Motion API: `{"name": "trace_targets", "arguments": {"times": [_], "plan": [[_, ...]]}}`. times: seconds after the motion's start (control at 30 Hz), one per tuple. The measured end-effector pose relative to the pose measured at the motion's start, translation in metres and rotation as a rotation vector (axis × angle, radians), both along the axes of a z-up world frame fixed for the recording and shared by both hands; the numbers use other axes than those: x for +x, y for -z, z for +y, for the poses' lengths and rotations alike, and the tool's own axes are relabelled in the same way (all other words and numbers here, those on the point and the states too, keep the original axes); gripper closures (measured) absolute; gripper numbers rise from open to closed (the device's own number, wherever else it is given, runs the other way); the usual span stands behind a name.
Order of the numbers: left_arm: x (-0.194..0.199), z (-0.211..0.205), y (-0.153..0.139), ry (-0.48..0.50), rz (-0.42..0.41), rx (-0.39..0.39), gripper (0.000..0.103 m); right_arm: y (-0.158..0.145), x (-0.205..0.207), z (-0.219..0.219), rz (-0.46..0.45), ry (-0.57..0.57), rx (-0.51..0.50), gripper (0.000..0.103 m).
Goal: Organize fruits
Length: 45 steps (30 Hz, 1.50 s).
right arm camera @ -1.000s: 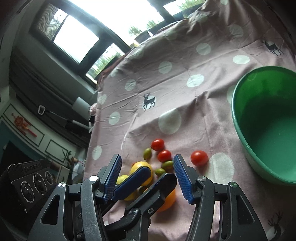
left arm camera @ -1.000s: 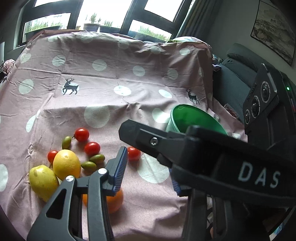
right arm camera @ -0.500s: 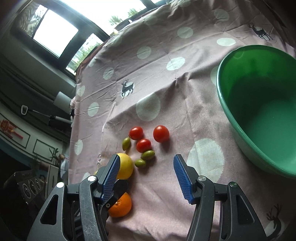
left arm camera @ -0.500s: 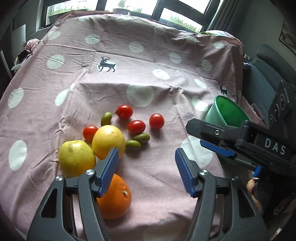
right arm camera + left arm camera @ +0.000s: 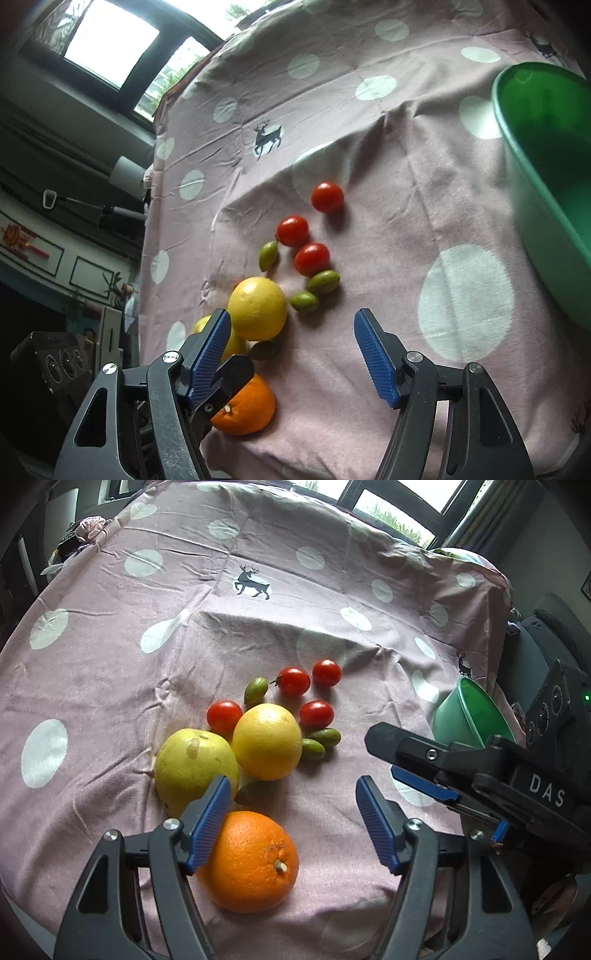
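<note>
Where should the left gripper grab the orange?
Best across its round middle, coming from above: the orange sits alone on the cloth, stem end sideways. The left gripper, fingers just opening, holds nothing, and needs to shift left to straddle it.

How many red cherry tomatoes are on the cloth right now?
4: one left of the yellow citrus, one to its right, two behind. None appear hidden.

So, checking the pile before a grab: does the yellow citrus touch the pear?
Touching. In the left wrist view the yellow citrus presses against the pear, with no cloth showing between them.
</note>
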State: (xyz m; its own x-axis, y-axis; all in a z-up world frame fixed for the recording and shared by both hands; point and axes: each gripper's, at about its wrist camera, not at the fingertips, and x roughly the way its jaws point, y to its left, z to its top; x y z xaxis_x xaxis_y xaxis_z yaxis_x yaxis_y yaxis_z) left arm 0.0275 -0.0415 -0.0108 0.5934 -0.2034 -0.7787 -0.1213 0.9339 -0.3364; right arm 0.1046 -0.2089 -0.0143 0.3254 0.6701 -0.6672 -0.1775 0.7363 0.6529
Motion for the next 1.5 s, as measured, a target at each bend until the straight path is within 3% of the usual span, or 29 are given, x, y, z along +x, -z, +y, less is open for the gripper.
{"name": "trace_targets", "arguments": {"times": [0.3, 0.4, 0.57, 0.83, 0.97, 1.2, 1.5], "plan": [[-0.019, 0.003, 0.003, 0.025, 0.045, 0.046, 0.03, 0.005, -0.019, 0.04, 0.045, -0.193, 0.064, 0.033], [-0.025, 0.002, 0.01, 0.009, 0.062, 0.102, 0.03, 0.01, -0.025, 0.045, 0.073, -0.223, 0.069, 0.033], [-0.027, 0.016, 0.02, -0.012, 0.109, 0.028, 0.031, 0.014, -0.03, 0.055, 0.09, -0.27, 0.054, 0.033], [-0.021, 0.009, 0.035, 0.006, 0.157, 0.019, 0.033, 0.023, -0.027, 0.07, 0.131, -0.297, 0.05, 0.033], [-0.018, 0.009, 0.037, -0.006, 0.158, 0.033, 0.039, 0.027, -0.027, 0.078, 0.134, -0.305, 0.008, 0.033], [-0.021, 0.012, 0.036, -0.003, 0.141, 0.005, 0.039, 0.027, -0.029, 0.082, 0.107, -0.3, -0.025, 0.034], [-0.023, -0.001, 0.011, 0.017, 0.033, 0.026, 0.039, 0.004, -0.035, 0.064, 0.007, -0.262, -0.009, 0.034]]}}
